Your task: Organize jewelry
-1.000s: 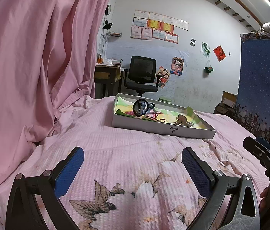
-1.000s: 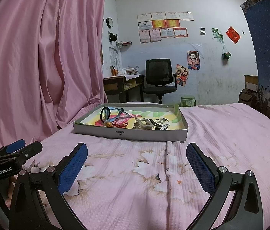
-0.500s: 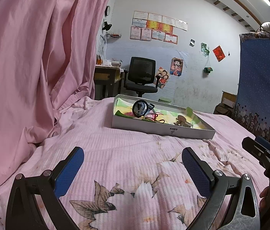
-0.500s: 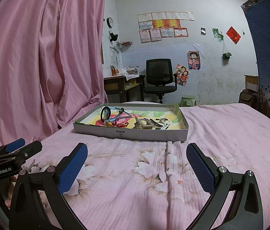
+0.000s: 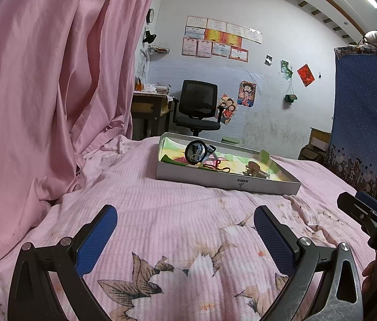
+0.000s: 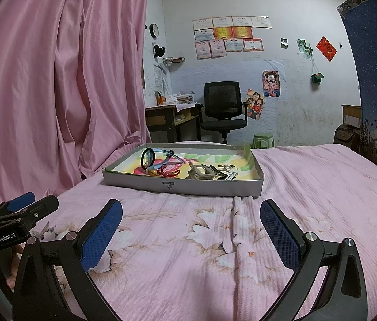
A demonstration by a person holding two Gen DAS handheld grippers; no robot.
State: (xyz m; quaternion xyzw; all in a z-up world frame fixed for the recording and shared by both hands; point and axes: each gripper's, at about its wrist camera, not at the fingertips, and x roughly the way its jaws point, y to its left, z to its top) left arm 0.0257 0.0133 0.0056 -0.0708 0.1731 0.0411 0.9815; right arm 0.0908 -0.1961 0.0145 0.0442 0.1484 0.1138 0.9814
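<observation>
A shallow grey box (image 5: 228, 180) (image 6: 183, 186) with a colourful lining sits on the pink bed. Inside lie a dark round bangle with a blue band (image 5: 195, 152) (image 6: 148, 158), a red cord (image 5: 219, 166) (image 6: 169, 172), and beige and metal clips (image 5: 256, 171) (image 6: 201, 172). My left gripper (image 5: 185, 230) stands open over the bedspread, well short of the box, nothing between its fingers. My right gripper (image 6: 191, 224) is likewise open and empty, nearer the box's front wall. Each gripper shows at the edge of the other's view.
A pink curtain (image 5: 41, 93) hangs along the left of the bed. A blue patterned cloth (image 5: 365, 123) stands at the right. Beyond the bed are a black office chair (image 6: 223, 109), a wooden desk (image 6: 169, 119) and a green stool (image 6: 263, 139).
Both views have shifted only slightly; the box sits a touch higher in the left wrist view. The grippers stay open and nothing in the box has moved.
</observation>
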